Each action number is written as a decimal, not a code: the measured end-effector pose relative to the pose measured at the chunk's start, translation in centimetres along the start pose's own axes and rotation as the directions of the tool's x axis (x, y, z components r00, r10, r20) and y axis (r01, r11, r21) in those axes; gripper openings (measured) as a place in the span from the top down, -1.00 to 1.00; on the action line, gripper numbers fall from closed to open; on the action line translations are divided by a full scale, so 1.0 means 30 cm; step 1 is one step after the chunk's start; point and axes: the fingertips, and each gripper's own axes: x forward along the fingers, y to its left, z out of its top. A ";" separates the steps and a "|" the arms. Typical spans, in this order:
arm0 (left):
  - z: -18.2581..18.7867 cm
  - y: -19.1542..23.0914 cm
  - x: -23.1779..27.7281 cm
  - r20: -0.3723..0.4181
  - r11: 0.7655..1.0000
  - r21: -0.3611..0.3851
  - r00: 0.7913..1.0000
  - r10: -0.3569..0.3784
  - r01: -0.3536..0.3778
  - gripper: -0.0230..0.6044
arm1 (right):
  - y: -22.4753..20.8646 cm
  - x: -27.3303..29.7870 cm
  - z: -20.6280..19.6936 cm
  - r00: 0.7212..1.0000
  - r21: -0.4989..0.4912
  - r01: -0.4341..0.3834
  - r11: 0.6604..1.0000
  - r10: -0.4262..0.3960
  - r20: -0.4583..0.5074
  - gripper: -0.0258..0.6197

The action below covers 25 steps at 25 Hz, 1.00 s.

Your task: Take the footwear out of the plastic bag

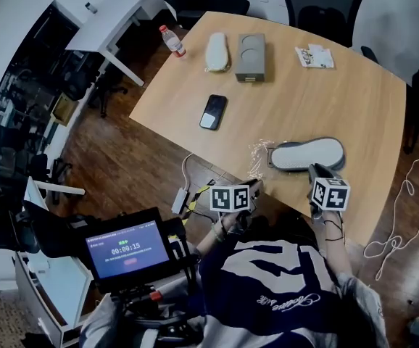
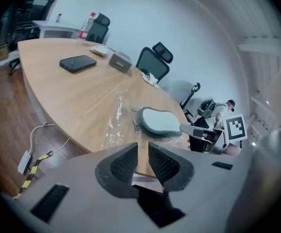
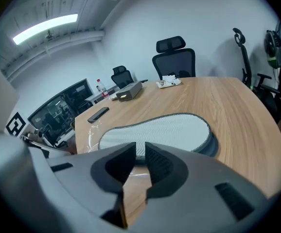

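A grey slipper (image 1: 307,154) lies sole up near the table's front edge, inside a clear plastic bag (image 1: 259,153) whose crumpled end spreads to its left. My left gripper (image 1: 254,188) hovers at the table edge just short of the bag's loose end. Its jaws stand slightly apart with nothing between them (image 2: 143,152). My right gripper (image 1: 317,172) sits at the slipper's near end. It is narrowly open and empty (image 3: 140,152), with the slipper (image 3: 160,130) right ahead. The left gripper view shows the slipper (image 2: 157,122), the bag (image 2: 116,118) and the right gripper (image 2: 203,132) beyond it.
Farther back on the wooden table (image 1: 354,100) lie a black phone (image 1: 213,112), a grey box (image 1: 250,56), a white object (image 1: 217,51), a water bottle (image 1: 172,40) and a tissue pack (image 1: 314,56). Office chairs (image 1: 318,2) stand behind. Cables (image 1: 188,187) lie on the floor.
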 end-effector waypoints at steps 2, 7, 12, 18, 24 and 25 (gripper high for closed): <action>0.022 -0.034 -0.002 -0.017 0.998 0.043 0.998 -0.052 0.053 0.70 | 0.053 -0.043 0.000 0.999 0.034 0.007 0.999 -0.008 0.043 0.75; 0.042 -0.118 -0.015 -0.040 0.978 0.159 0.991 -0.129 0.134 0.70 | 0.171 -0.157 -0.039 0.991 0.125 0.015 0.992 -0.032 0.131 0.75; -0.003 -0.184 -0.033 -0.073 0.952 0.238 0.981 -0.179 0.191 0.71 | 0.253 -0.264 -0.110 0.984 0.202 0.018 0.979 -0.054 0.171 0.75; -0.044 -0.241 -0.058 -0.065 0.938 0.249 0.970 -0.233 0.242 0.71 | 0.281 -0.338 -0.150 0.974 0.220 0.050 0.974 -0.096 0.204 0.92; -0.047 -0.262 -0.090 -0.011 0.942 0.240 0.971 -0.238 0.234 0.71 | 0.309 -0.369 -0.184 0.976 0.181 0.028 0.983 -0.066 0.209 0.93; -0.047 -0.269 -0.096 -0.001 0.944 0.238 0.972 -0.236 0.229 0.71 | 0.312 -0.378 -0.187 0.977 0.174 0.022 0.984 -0.058 0.206 0.93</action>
